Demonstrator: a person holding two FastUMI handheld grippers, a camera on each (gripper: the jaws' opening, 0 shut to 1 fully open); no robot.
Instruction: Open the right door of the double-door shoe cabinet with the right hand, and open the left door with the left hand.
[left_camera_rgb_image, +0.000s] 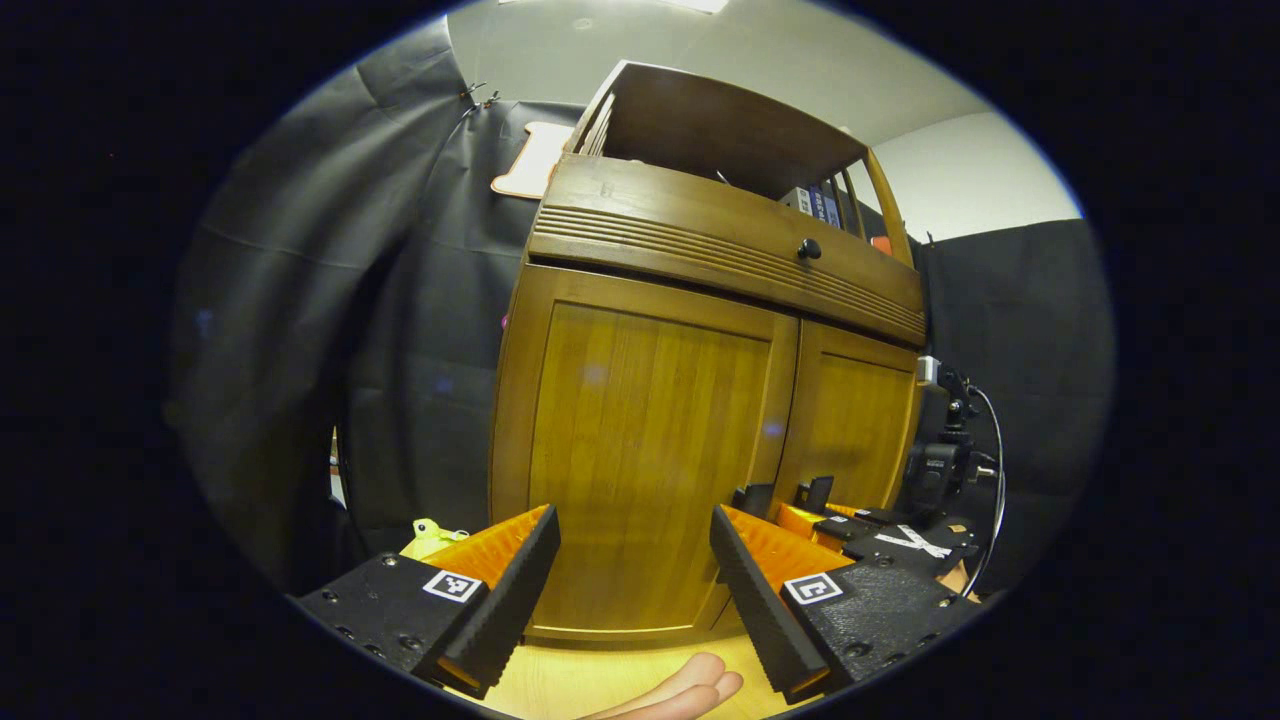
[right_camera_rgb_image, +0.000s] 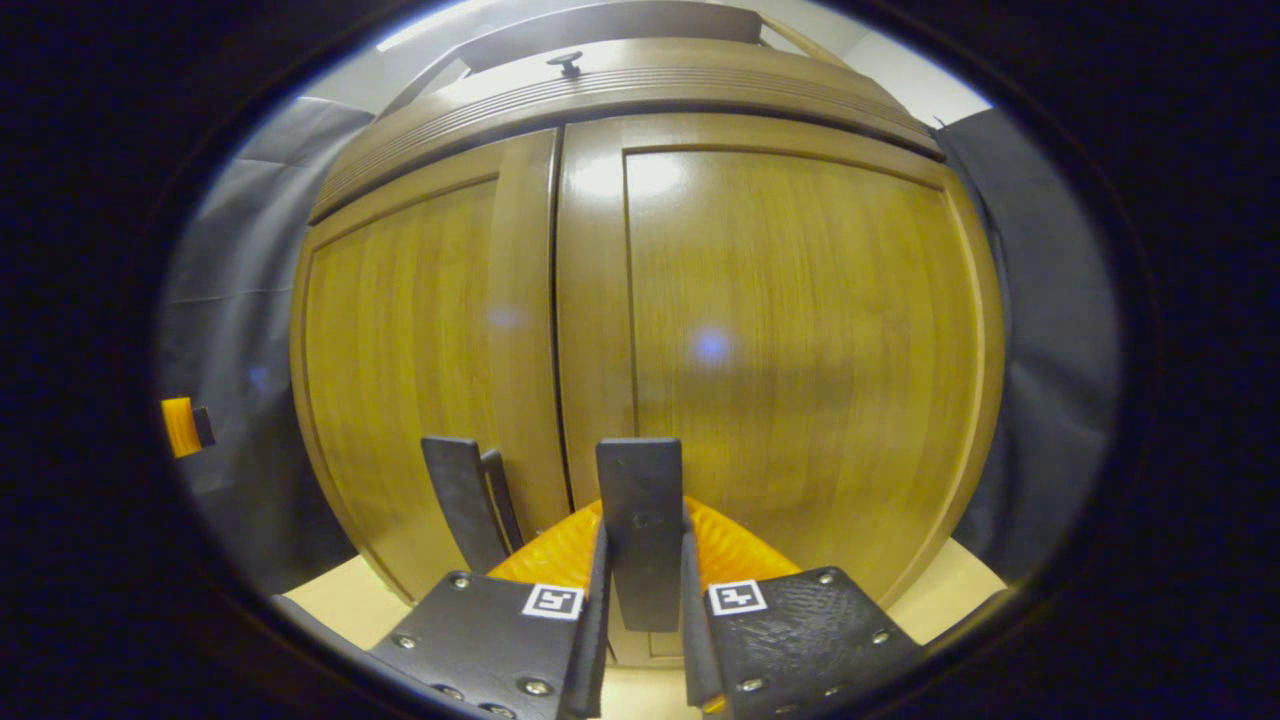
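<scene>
**Dark cloth booth under a pale ceiling**

Black cloth (left_camera_rgb_image: 420, 300) hangs in loose folds behind and beside the wooden furniture, clipped near its top edge. Above the cloth, a pale wall (left_camera_rgb_image: 960, 180) and a light ceiling (left_camera_rgb_image: 560, 40) show, with a bright ceiling lamp (left_camera_rgb_image: 700, 5) at the very top. The floor surface (left_camera_rgb_image: 570, 680) is a light, yellowish wood tone. To the right, a dark stand with a camera-like device and a looping cable (left_camera_rgb_image: 995, 450) sits just beside the furniture. In the right gripper view, the cloth (right_camera_rgb_image: 1050, 330) flanks both sides.
</scene>
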